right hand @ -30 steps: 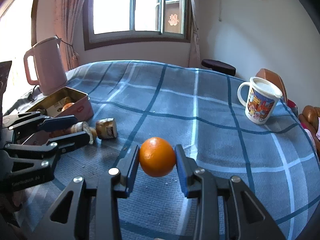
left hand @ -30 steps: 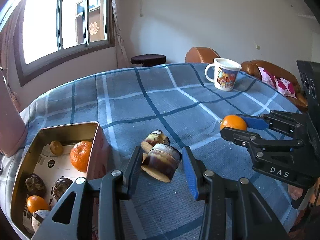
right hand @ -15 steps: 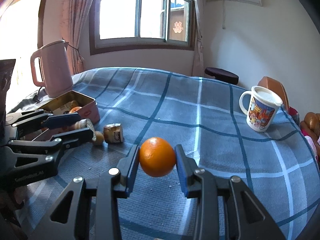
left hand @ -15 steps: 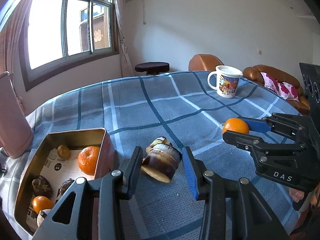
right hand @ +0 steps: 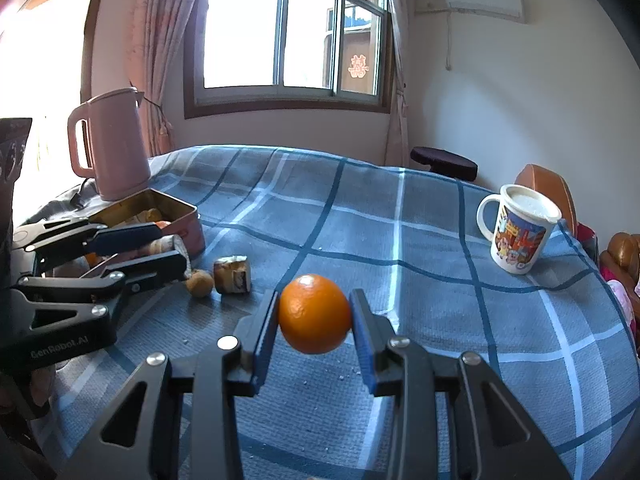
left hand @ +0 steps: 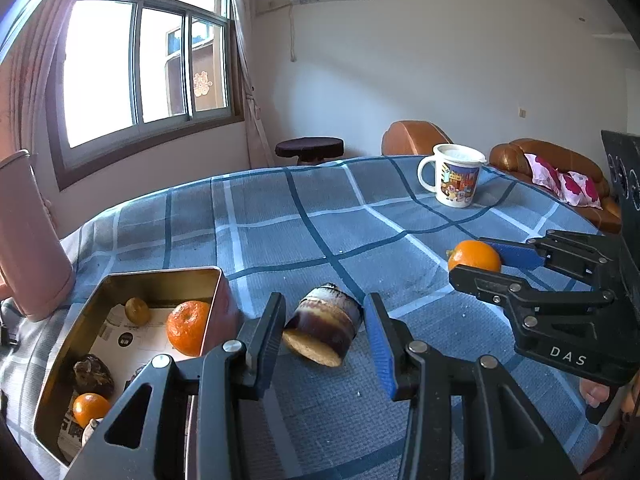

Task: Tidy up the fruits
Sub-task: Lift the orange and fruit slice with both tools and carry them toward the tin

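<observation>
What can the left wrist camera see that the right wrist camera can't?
Only the left wrist view looks down into the tin box, showing the oranges and dark fruits inside, and the cut end of the brown banded chunk in the left tongs.

Only the right wrist view shows the whole pink kettle, a small brown fruit and another cut chunk on the cloth.

Both show the cartoon mug, the blue checked cloth, and the orange clamped in the right tongs.
</observation>
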`<state>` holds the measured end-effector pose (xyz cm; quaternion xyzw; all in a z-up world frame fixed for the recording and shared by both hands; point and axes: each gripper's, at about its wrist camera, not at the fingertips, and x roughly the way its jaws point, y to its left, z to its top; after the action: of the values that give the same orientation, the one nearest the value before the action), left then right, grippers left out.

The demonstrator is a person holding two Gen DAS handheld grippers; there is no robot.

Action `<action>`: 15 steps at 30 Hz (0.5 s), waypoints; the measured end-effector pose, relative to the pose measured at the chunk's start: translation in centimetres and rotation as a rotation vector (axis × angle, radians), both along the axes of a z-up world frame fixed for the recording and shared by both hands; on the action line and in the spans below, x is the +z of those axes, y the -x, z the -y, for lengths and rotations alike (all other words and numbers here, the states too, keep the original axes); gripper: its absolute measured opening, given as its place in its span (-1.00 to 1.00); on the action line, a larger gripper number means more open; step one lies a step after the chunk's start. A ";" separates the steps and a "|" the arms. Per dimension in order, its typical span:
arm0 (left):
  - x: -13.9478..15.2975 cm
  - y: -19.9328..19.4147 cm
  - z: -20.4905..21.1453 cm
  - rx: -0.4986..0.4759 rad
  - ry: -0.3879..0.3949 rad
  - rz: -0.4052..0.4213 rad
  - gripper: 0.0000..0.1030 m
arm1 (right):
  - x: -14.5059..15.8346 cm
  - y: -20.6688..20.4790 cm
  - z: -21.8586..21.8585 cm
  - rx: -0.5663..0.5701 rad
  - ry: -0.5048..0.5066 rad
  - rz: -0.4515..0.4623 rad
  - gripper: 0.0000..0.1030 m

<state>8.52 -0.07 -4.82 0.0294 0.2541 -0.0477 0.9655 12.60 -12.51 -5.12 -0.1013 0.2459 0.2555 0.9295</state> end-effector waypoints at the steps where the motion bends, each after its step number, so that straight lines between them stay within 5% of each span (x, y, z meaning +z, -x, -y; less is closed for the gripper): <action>1: 0.0 0.1 0.0 0.001 -0.001 0.003 -0.17 | 0.0 0.1 0.0 0.000 -0.001 0.003 -0.26; 15: 0.4 0.8 -0.2 0.012 0.002 0.045 -0.17 | 0.3 0.7 0.2 0.007 -0.016 0.041 -0.27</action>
<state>7.75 0.10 -4.38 0.0279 0.2325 -0.0414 0.9713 11.86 -12.71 -4.77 -0.0999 0.2246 0.2585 0.9342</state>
